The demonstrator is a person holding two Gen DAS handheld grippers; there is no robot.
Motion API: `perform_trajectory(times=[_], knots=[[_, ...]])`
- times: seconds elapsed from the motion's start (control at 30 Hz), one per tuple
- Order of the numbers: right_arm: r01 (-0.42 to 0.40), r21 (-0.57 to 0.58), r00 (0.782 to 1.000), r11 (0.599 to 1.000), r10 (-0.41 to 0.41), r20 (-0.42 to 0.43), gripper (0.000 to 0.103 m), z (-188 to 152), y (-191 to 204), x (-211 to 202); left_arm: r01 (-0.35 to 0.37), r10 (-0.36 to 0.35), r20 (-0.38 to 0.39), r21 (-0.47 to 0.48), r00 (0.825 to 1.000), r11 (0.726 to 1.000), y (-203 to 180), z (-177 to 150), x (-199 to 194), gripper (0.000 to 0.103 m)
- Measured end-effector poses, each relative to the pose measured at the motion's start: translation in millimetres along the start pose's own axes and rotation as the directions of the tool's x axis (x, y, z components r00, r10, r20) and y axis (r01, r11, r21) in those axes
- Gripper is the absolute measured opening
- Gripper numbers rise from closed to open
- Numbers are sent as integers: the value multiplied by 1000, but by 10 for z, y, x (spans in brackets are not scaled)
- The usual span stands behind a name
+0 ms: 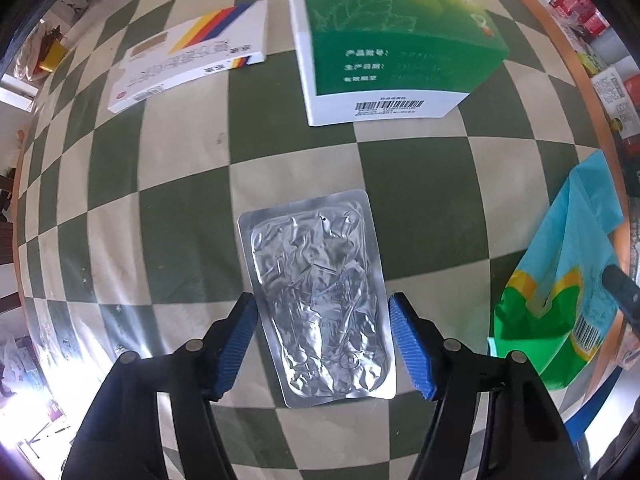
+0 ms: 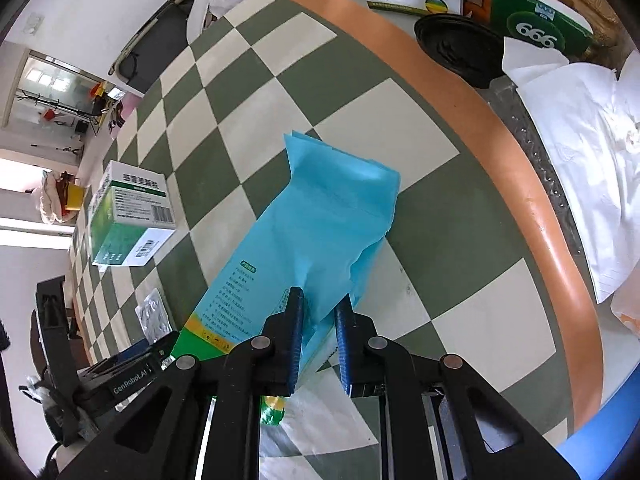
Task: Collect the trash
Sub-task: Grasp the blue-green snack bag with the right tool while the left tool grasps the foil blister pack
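Note:
A crumpled silver foil blister pack [image 1: 316,272] lies lengthwise between the fingers of my left gripper [image 1: 322,300], which points straight down at the green-and-cream checked tablecloth [image 1: 180,184]. Both blue pads press against the pack's long edges. The same pack [image 2: 154,316] shows small at the lower left of the right wrist view. My right gripper [image 2: 320,300] is shut on a light blue plastic bag [image 2: 320,216] with a green and yellow printed end, pinching its crumpled side. That bag [image 1: 568,280] also appears at the right edge of the left wrist view.
A green-and-white medicine box [image 1: 396,40] stands beyond the foil pack, and a flat white box with coloured stripes [image 1: 192,56] lies to its left. The table's orange rim [image 2: 520,160] curves to the right. Past it are a black round object [image 2: 456,48], white papers [image 2: 580,140] and a green carton [image 2: 536,20].

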State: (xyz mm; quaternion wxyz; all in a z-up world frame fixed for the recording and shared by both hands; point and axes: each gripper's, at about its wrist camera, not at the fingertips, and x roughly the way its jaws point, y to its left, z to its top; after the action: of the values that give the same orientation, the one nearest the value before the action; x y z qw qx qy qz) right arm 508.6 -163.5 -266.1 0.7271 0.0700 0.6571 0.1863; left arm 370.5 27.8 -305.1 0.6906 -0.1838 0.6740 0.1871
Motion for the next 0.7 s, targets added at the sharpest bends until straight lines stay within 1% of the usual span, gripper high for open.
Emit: perform_trajectory(times=[0.07, 0.1, 0.2, 0.3, 0.37, 0.53, 0.6, 0.63, 0.67, 0.7], knots=[[-4, -14, 1000, 1000, 4, 9, 16, 2, 70, -12, 2, -3, 13, 6, 1000, 1000, -19, -58, -80, 64], [-6, -20, 1000, 1000, 7, 13, 16, -30, 15, -138, 4, -4, 24, 6, 1000, 1000, -3, -102, -125, 64], [-20, -37, 1000, 999, 21, 17, 15, -126, 16, -298, 10, -10, 47, 6, 999, 1000, 49, -158, -238, 64], [-32, -65, 999, 997, 33, 17, 15, -227, 78, -389, 23, -22, 77, -1, 997, 1000, 168, -313, -359, 64], [-41, -81, 999, 996, 43, 17, 15, -303, 116, -468, 29, -28, 96, -5, 995, 1000, 243, -479, -443, 64], [-69, -134, 997, 989, 71, 9, 15, -619, 322, -586, 52, -49, 142, -17, 989, 998, 487, -743, -699, 64], [-79, -152, 997, 985, 81, 5, 15, -786, 407, -627, 58, -53, 158, -22, 986, 998, 639, -881, -769, 64], [-82, -161, 997, 984, 83, 5, 15, -870, 434, -654, 62, -57, 170, -24, 984, 998, 684, -1025, -818, 64], [-84, -168, 996, 982, 86, 4, 15, -949, 466, -670, 63, -58, 177, -26, 983, 998, 828, -980, -937, 64], [-90, -176, 996, 980, 91, 1, 15, -1064, 508, -690, 65, -59, 187, -28, 981, 998, 929, -1063, -953, 64]])
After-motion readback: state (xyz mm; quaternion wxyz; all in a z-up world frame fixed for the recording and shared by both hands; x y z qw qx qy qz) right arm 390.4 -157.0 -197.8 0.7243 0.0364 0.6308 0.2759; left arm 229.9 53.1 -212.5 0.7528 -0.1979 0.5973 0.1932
